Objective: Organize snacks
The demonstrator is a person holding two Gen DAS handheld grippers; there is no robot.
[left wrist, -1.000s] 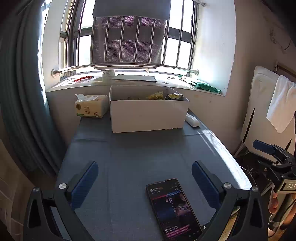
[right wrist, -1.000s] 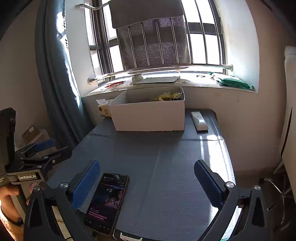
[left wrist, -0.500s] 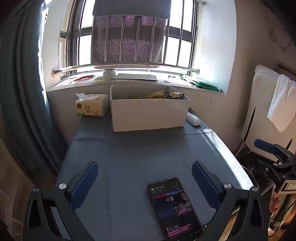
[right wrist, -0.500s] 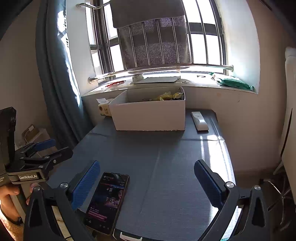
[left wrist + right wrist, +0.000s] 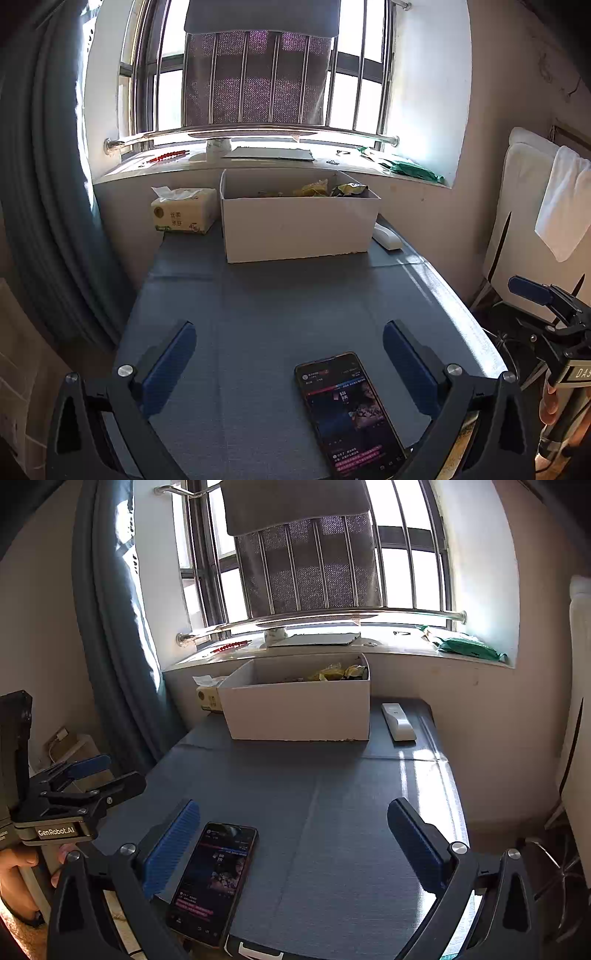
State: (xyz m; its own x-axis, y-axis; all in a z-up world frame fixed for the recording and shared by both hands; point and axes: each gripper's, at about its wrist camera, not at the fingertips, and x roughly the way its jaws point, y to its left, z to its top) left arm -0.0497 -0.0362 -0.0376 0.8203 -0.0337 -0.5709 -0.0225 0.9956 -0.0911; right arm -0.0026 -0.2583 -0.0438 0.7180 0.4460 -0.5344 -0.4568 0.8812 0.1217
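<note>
Both grippers hover over the near edge of the table (image 5: 280, 310). The left gripper (image 5: 290, 354) has its jaws spread wide and holds nothing; the right gripper (image 5: 293, 836) is equally wide apart and empty. A lit phone (image 5: 349, 410) lies flat on the table at the near edge, between the two grippers. Farther back, a white box (image 5: 299, 225) stands at the far end under the window sill, with the snacks (image 5: 328, 189) heaped inside toward its right end. A tissue pack (image 5: 184, 214) sits just left of the box; a white remote (image 5: 398, 722) lies just right.
</note>
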